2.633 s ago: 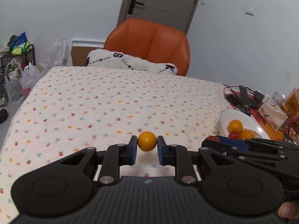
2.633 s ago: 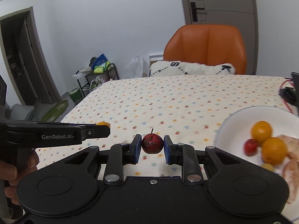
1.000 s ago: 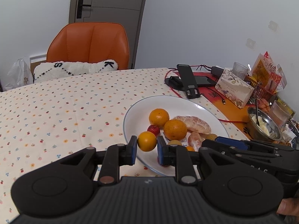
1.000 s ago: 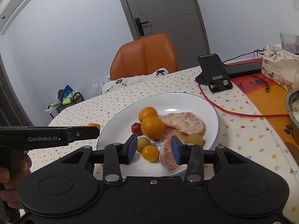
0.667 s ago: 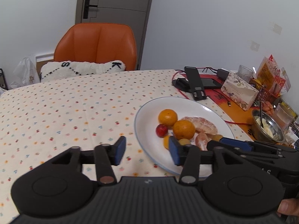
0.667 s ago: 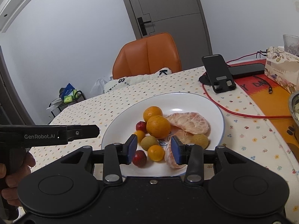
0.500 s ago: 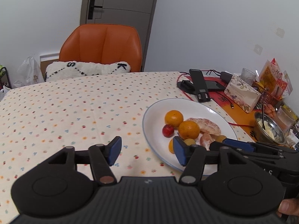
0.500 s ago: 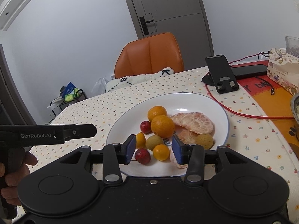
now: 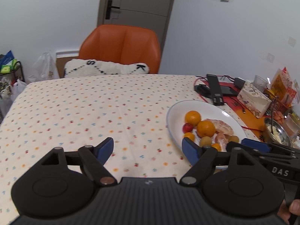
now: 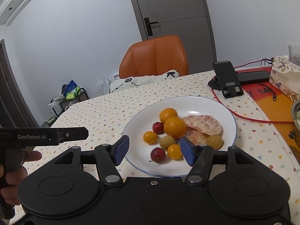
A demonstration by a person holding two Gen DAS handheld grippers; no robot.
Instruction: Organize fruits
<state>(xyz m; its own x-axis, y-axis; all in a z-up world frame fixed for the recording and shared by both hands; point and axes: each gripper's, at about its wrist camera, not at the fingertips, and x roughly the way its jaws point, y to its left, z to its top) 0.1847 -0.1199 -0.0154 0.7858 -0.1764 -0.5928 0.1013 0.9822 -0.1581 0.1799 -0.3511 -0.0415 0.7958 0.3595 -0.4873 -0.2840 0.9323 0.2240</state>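
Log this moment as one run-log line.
task: organize fruits | left gripper: open, empty, over tablecloth | right gripper: open, empty, over plate | fruit: all on plate

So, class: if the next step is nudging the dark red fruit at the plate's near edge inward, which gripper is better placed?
Probably the right gripper: open, with the red fruit almost between its fingers. The left gripper hangs over bare tablecloth beside the plate.

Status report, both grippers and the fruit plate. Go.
Left gripper open, empty. Right gripper open, empty, over plate edge. Fruit all on plate, small red fruit nearest. Nothing in the way.
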